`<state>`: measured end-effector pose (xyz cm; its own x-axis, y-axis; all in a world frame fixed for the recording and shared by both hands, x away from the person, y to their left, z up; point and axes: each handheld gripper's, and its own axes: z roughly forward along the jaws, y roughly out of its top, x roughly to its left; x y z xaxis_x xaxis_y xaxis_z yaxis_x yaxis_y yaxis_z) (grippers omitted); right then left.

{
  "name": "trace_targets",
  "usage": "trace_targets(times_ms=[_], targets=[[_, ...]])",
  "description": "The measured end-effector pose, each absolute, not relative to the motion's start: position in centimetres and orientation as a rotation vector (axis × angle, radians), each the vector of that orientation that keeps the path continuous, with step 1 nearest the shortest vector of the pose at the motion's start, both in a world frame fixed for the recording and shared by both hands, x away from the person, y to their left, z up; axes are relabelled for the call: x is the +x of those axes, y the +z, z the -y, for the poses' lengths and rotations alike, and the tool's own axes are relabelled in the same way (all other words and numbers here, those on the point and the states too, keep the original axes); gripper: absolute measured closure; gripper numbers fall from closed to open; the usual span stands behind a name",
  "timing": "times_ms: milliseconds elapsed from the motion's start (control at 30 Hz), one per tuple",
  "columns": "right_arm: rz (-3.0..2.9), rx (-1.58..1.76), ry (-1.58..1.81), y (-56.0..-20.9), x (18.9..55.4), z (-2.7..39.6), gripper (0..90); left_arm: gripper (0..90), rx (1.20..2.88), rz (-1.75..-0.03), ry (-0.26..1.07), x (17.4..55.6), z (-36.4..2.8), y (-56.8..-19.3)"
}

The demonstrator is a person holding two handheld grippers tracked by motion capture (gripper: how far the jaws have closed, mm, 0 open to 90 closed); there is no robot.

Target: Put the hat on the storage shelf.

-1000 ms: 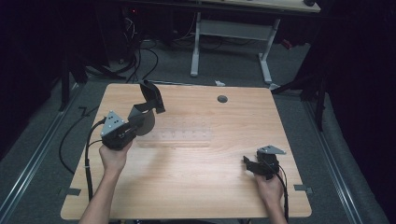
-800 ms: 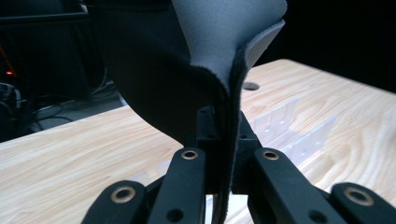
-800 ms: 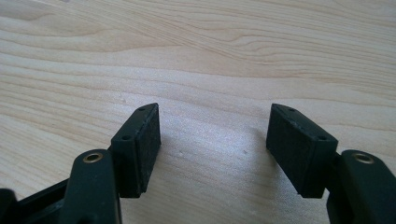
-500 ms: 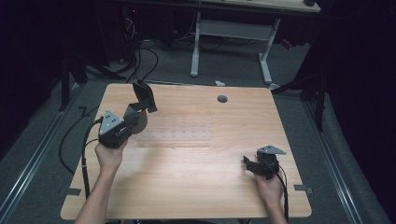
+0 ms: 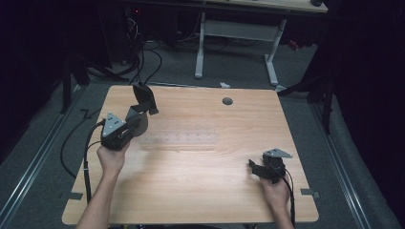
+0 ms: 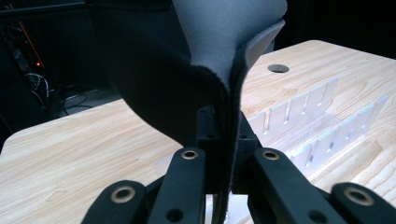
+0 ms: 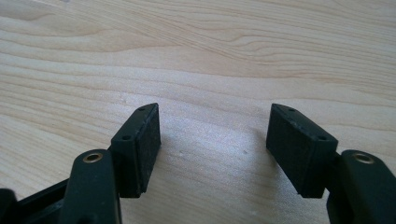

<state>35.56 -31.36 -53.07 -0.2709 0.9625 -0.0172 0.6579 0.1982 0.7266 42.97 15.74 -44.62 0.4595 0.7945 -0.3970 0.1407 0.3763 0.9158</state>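
Left gripper (image 5: 135,120): held above the tabletop (image 5: 200,191) near its left edge, toward the far left corner; jaws clamped on a dark grey felt-like pad (image 5: 144,98), which stands up from the jaws clear of the wood. In the left gripper view the pad (image 6: 187,60) is folded, its edge pinched between the two jaws.

Clear slotted rack (image 5: 181,139): lies flat on the tabletop near the middle, just right of the left gripper; its notched walls (image 6: 299,109) show beyond the pad.

Right gripper (image 5: 254,168): rests near the front right corner; jaws spread apart, bare wood between the pads (image 7: 148,140).

Round hole (image 5: 227,101): near the far edge.
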Motion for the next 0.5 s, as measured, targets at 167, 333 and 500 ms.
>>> trace_targets(times_ms=[167, 333, 500], targets=[[-2.004, 1.506, 0.848, -53.07, 35.57, 31.36, 35.4, 86.5, 1.13, -1.043, 0.534, 43.11, -15.83, -44.89], [-2.003, 1.506, 0.847, -53.07, 35.57, 31.35, 35.4, 86.4, 1.128, -1.035, 0.541, 43.16, -15.64, -45.17], [-2.003, 1.506, 0.848, -53.07, 35.57, 31.35, 35.4, 86.4, 1.105, -1.067, 0.526, 43.3, -15.67, -45.0]])
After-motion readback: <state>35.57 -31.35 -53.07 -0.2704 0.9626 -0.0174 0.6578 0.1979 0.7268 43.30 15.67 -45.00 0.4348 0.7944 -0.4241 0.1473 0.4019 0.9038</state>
